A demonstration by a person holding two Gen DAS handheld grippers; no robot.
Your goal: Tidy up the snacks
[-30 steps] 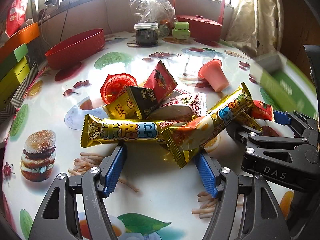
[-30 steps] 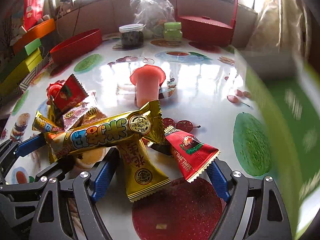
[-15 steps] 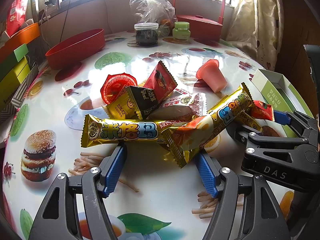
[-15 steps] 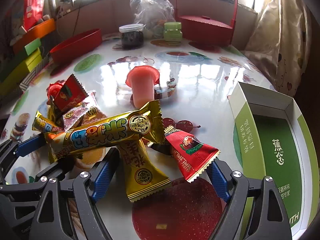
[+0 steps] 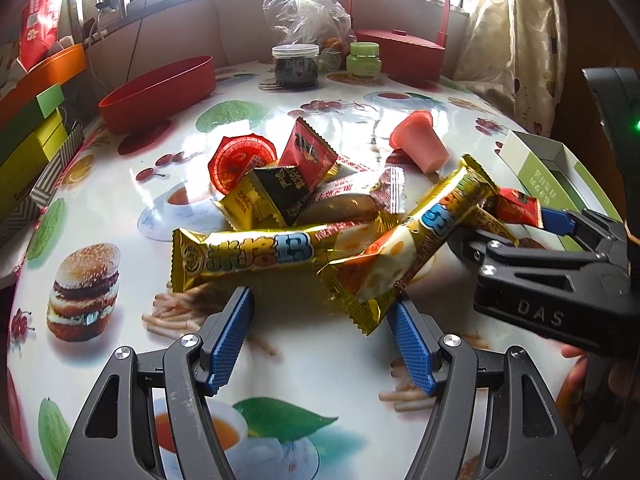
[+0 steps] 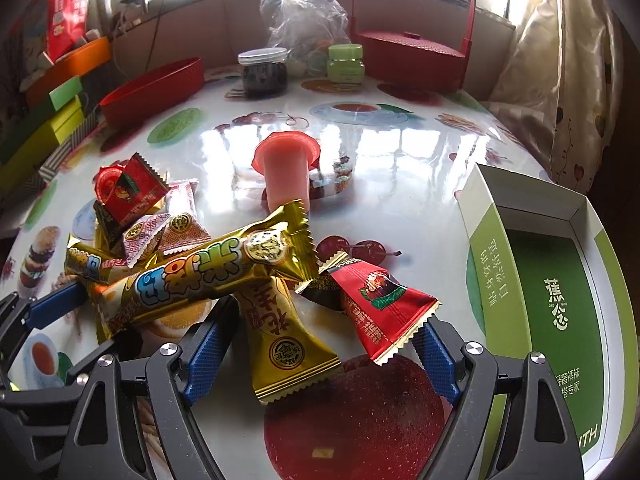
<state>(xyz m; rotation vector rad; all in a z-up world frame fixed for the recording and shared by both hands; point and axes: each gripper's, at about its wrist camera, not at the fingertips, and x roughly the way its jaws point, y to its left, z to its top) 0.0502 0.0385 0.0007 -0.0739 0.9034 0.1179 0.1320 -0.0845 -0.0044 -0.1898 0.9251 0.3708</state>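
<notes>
Both sets of tongs hover spread and empty at the near edge of a snack pile on the glossy printed table: the left tongs [image 5: 320, 336] before a long gold bar [image 5: 248, 254], the right tongs [image 6: 320, 340] around a short gold packet [image 6: 286, 340] and a red sachet [image 6: 380, 308]. The foil wrappers look light, crinkly and slippery, likely best pinched mid-body. An open green box [image 6: 560, 300] at right is lettered in Chinese characters.

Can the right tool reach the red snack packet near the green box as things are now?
Probably yes. The right tool is open, and the red snack packet lies on top at its right finger, uncovered. The green box stands apart to the side.
</notes>
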